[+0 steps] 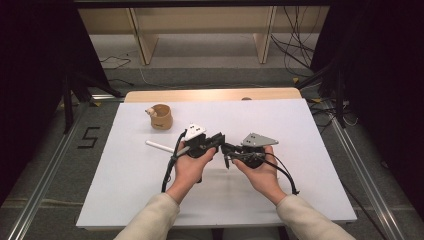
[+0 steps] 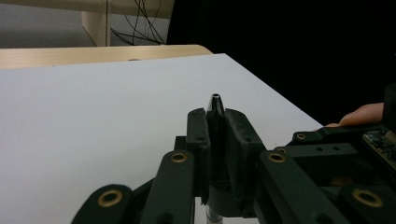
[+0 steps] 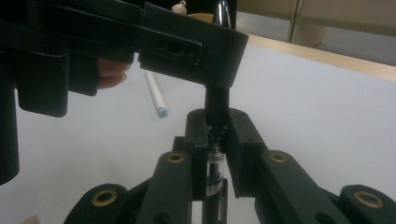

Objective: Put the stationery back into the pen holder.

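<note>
A dark figure "5" point(image 1: 88, 137) is marked on the grey floor point(image 1: 60, 165) to the left of the white table top, seen in the high view. In the right gripper view, the slim black pen barrel point(image 3: 215, 161) clamped between the black jaws carries a small white label with dark print; the print is blurred and cannot be read. No other text, brand or number is legible.
</note>
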Demonstrator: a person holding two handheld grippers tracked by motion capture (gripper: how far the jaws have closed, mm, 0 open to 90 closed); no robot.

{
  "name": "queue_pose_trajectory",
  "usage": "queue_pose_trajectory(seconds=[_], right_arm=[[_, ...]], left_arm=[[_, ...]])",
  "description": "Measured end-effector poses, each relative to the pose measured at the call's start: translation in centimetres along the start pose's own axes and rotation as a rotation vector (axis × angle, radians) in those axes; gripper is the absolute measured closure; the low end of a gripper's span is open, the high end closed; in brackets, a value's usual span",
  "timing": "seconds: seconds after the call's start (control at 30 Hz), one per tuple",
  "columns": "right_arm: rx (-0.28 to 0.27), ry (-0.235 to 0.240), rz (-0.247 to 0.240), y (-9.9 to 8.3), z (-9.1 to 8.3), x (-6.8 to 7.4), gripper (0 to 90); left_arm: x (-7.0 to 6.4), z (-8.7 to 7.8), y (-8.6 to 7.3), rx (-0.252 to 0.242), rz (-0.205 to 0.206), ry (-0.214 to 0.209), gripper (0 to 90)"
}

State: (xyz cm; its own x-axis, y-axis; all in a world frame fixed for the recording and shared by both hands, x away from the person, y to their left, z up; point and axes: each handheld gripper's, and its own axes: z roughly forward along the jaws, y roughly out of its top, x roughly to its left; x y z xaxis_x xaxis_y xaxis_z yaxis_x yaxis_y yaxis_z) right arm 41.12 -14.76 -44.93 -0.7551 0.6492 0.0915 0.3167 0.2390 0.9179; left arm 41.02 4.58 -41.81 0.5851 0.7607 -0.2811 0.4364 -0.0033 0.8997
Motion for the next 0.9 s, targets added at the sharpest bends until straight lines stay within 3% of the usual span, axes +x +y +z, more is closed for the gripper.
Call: queue_pose_trajectory(seconds=[0.13,0.3,0.43,0.9], right_arm=[[-0.003,0.0,-0.004,0.0,0.1,0.0,76.5],[0.004,-0.029,0.002,0.0,-0.1,-0.4,60.4],[0.005,-0.054,0.006,-0.1,-0.6,-0.9,50.4],[0.056,-0.075,0.016,-1.0,-1.4,-1.6,40.4]], left_arm=[[-0.2,0.0,0.0,0.001,0.043,0.012,80.9],[0.4,-0.4,0.3,-0.002,0.074,0.038,80.9],[1.4,-0.9,0.7,-0.025,0.073,0.06,80.9],[4.9,-2.6,2.7,-0.069,0.099,0.162,80.9]])
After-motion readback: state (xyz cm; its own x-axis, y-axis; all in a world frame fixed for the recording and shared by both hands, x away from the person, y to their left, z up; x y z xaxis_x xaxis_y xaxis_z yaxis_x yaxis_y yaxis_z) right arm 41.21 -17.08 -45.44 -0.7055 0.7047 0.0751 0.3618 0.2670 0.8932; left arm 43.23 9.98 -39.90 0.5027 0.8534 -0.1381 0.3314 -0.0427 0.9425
